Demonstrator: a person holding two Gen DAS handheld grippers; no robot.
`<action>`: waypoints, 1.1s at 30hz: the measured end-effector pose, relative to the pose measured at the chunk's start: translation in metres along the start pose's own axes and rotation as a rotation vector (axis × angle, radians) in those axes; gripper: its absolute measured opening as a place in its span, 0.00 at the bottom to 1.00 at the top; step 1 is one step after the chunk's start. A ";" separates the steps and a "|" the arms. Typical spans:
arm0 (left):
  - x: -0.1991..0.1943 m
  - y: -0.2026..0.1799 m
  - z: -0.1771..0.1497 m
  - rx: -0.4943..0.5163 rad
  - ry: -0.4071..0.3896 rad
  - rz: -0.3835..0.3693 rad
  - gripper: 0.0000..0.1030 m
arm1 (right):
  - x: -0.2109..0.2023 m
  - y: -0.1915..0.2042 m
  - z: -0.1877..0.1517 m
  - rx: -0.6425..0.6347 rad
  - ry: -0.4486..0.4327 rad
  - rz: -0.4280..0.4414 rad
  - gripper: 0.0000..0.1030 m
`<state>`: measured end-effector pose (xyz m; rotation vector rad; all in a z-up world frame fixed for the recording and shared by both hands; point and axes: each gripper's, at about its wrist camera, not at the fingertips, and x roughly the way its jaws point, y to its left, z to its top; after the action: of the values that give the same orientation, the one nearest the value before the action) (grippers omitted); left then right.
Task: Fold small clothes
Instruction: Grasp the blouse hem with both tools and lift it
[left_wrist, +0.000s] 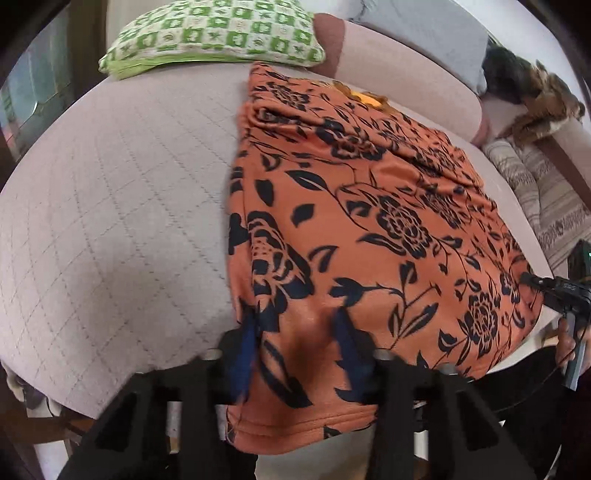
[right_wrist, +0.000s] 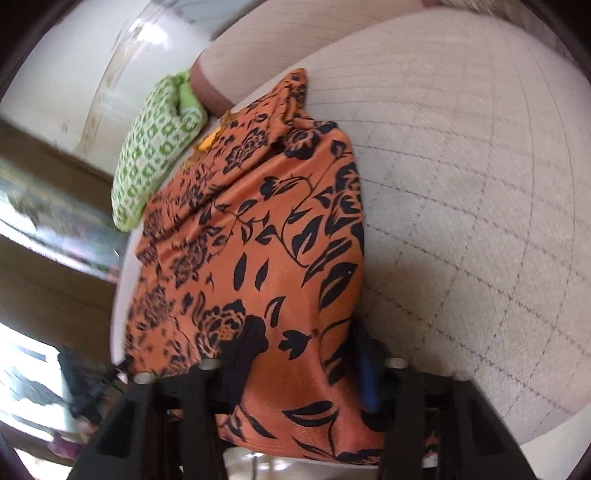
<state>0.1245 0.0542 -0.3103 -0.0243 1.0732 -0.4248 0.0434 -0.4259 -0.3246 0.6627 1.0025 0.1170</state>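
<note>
Both tools pinched the garment's (left_wrist: 354, 206) hem at frame bottom: left tool (left_wrist: 295, 350) and right tool (right_wrist: 306, 354) narrowed onto cloth. Lifting evenly would have kept the fold square.

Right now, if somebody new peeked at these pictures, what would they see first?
First, the bright orange cloth with black flowers, spread over the pale quilted cushion. Its near hem lies between the fingers of the left tool and of the right tool. Behind it, at the cushion's far edge, rests a green-and-white checked pillow.
</note>
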 end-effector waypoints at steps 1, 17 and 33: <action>0.001 0.002 0.001 -0.013 0.002 0.004 0.26 | 0.005 0.004 -0.001 -0.024 0.015 -0.022 0.14; 0.003 -0.005 0.000 -0.001 -0.010 0.037 0.12 | 0.010 0.003 0.000 -0.012 0.022 -0.012 0.16; -0.023 0.005 0.010 -0.110 -0.129 -0.235 0.07 | -0.018 0.052 0.017 -0.095 -0.078 0.121 0.10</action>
<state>0.1254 0.0648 -0.2865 -0.2742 0.9687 -0.5681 0.0583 -0.3990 -0.2757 0.6357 0.8770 0.2418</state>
